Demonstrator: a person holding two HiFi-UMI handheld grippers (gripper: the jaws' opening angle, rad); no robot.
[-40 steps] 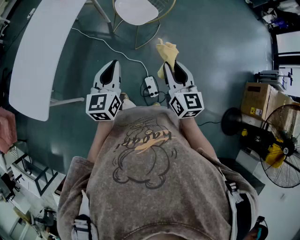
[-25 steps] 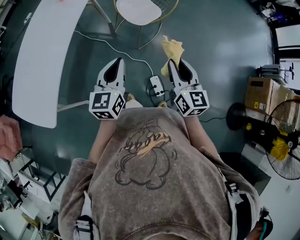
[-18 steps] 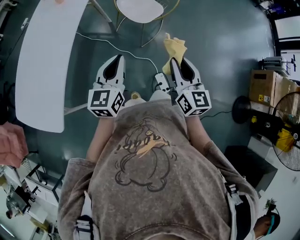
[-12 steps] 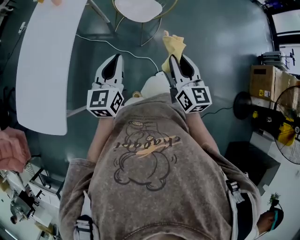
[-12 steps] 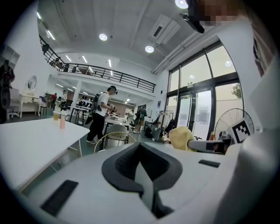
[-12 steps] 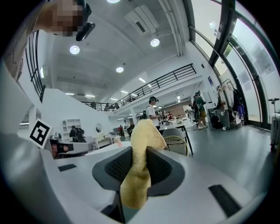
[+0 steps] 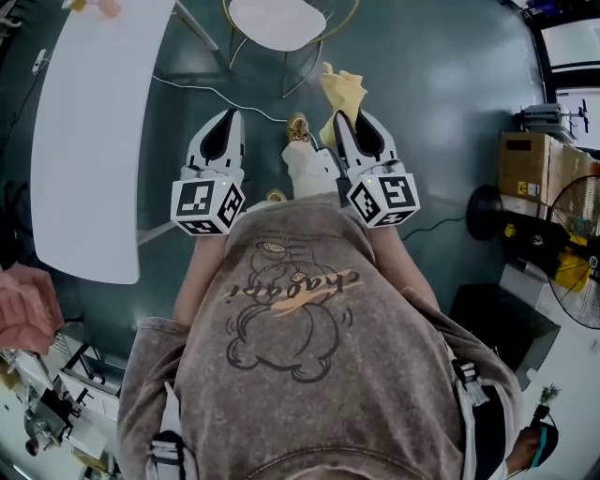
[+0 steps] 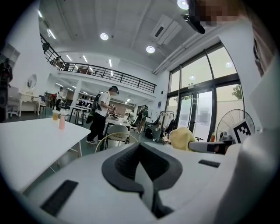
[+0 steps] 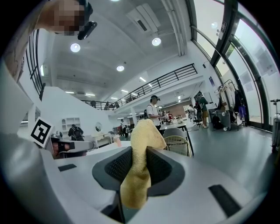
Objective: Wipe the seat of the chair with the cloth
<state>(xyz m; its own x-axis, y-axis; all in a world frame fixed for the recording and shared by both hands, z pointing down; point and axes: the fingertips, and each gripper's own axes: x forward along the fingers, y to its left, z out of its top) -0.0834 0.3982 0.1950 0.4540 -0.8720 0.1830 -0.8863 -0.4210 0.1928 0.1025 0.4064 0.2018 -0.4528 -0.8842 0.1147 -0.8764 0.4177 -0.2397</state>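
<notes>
The chair (image 7: 277,21), white seat on a gold wire frame, stands ahead at the top of the head view; it also shows as the chair (image 9: 177,139) and the chair (image 8: 115,135). My right gripper (image 7: 349,122) is shut on the yellow cloth (image 7: 337,91), which sticks up past its jaws as the cloth (image 9: 141,153). My left gripper (image 7: 221,131) is shut with nothing in it, level with the right one; from it the cloth (image 8: 181,138) shows to the right. Both grippers are held well short of the chair.
A long white table (image 7: 94,122) runs along the left. A white cable (image 7: 216,89) crosses the dark floor between table and chair. My foot (image 7: 300,131) is forward between the grippers. A cardboard box (image 7: 525,169) and a fan (image 7: 572,281) stand at right. People stand in the background (image 8: 100,116).
I have walked forward toward the chair; a leg and foot have swung out between the grippers, covering the power strip. Both grippers keep their hold and spacing.
</notes>
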